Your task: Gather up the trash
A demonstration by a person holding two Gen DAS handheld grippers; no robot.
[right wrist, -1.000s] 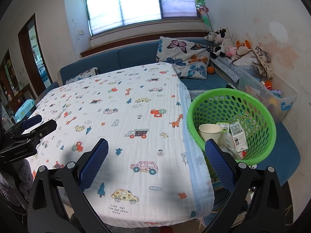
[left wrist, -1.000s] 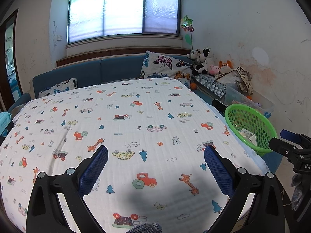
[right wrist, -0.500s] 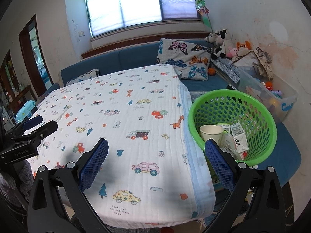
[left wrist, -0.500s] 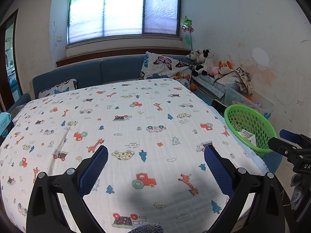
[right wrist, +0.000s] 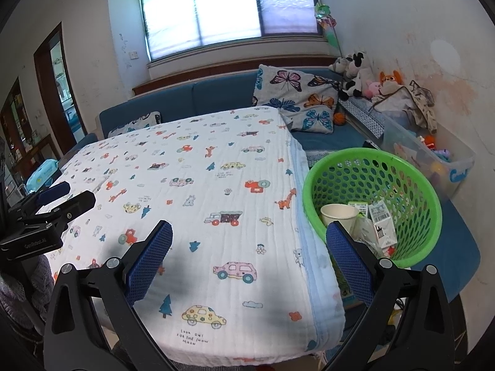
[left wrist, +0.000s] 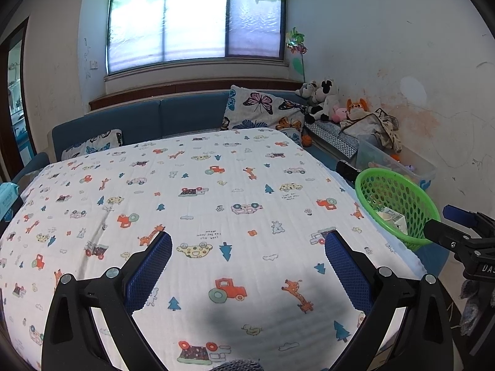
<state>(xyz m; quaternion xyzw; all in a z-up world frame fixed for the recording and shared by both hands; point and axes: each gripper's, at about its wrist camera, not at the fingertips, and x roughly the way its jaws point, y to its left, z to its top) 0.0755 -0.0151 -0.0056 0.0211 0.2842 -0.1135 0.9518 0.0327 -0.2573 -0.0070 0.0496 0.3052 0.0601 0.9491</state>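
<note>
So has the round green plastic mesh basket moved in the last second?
No. The round green plastic mesh basket sits at the same spot beside the cartoon-print blanket's edge; only the camera drifted slightly.

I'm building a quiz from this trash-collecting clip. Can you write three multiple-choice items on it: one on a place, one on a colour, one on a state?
1. Where is the paper cup?
A. on the blanket
B. in the basket
C. on the sofa

2. What colour is the basket?
A. green
B. red
C. white

3. How are the right tongs?
A. shut on a cup
B. shut on nothing
C. open, holding nothing

Answers:
1 B, the cup lies among wrappers inside the basket.
2 A, its mesh wall is bright green.
3 C, the pads stand wide apart over the blanket.
</note>
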